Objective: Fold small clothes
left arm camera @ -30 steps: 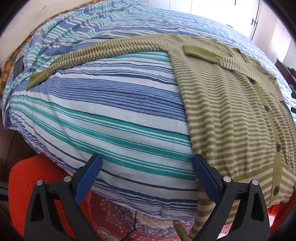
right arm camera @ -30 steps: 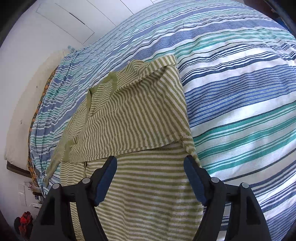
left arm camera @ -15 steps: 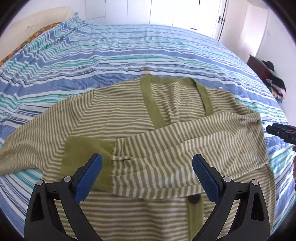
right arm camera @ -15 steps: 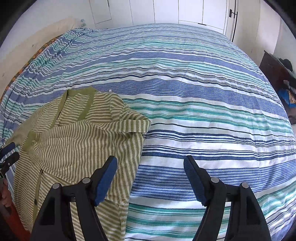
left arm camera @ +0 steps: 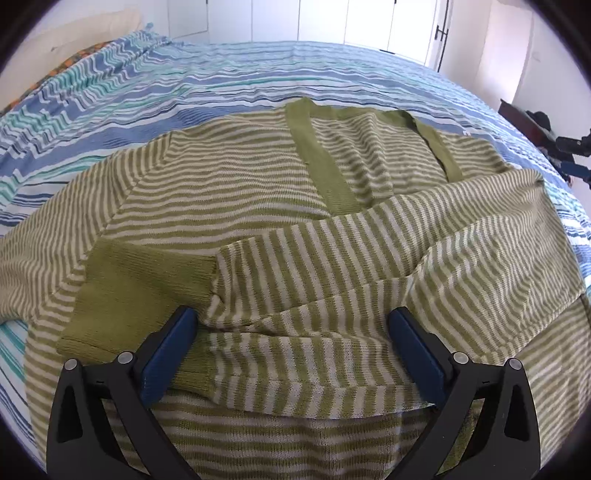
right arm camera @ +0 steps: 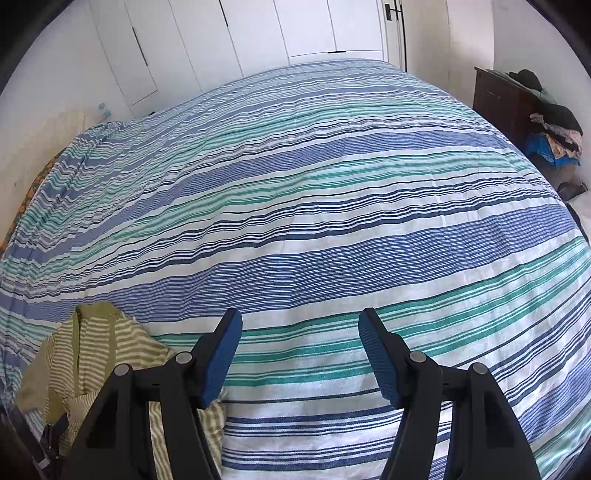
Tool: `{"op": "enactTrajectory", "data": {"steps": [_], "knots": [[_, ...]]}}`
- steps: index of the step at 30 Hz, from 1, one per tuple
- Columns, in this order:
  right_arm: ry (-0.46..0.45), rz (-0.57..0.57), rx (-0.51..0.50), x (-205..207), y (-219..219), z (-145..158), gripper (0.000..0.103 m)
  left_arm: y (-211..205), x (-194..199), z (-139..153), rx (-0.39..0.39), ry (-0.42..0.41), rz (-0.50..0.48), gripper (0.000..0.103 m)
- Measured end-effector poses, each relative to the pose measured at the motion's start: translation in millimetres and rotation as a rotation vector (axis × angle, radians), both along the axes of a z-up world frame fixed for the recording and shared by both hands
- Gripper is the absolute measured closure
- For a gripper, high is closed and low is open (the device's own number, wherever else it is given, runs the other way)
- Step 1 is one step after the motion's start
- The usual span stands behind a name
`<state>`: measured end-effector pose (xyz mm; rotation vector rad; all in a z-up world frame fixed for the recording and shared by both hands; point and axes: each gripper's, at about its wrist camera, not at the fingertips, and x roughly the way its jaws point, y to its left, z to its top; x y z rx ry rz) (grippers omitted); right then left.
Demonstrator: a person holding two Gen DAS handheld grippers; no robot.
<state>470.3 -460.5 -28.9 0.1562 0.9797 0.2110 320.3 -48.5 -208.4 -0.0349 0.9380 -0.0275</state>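
Observation:
A green-and-cream striped cardigan (left arm camera: 229, 192) lies flat on the striped bedspread (left arm camera: 184, 70). One sleeve (left arm camera: 369, 258) is folded across its chest, its plain green cuff (left arm camera: 140, 288) to the left. My left gripper (left arm camera: 291, 332) is open and empty, low over the folded sleeve. My right gripper (right arm camera: 299, 336) is open and empty over bare bedspread (right arm camera: 314, 184), to the right of the cardigan (right arm camera: 99, 354), which shows at the lower left. The right gripper's tip also shows at the far right of the left wrist view (left arm camera: 576, 155).
White wardrobe doors (right arm camera: 258, 33) stand behind the bed. A dark wooden cabinet (right arm camera: 498, 99) with a pile of clothes (right arm camera: 554, 129) is at the right, beyond the bed's edge. A pillow (left arm camera: 85, 33) lies at the far left.
Both grippers have swung round. The left one has moved in low over the folded sleeve. The right one has turned away from the cardigan toward bare bedspread. Both stay open.

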Motion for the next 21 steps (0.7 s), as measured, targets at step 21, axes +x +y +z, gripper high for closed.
{"op": "enactTrajectory", "data": {"steps": [21], "knots": [[-0.06,-0.069,0.094,-285.7,31.8,3.5,0.015,168.1,-149.1,33.5,-0.063,0.146,0.162,0.001]]}}
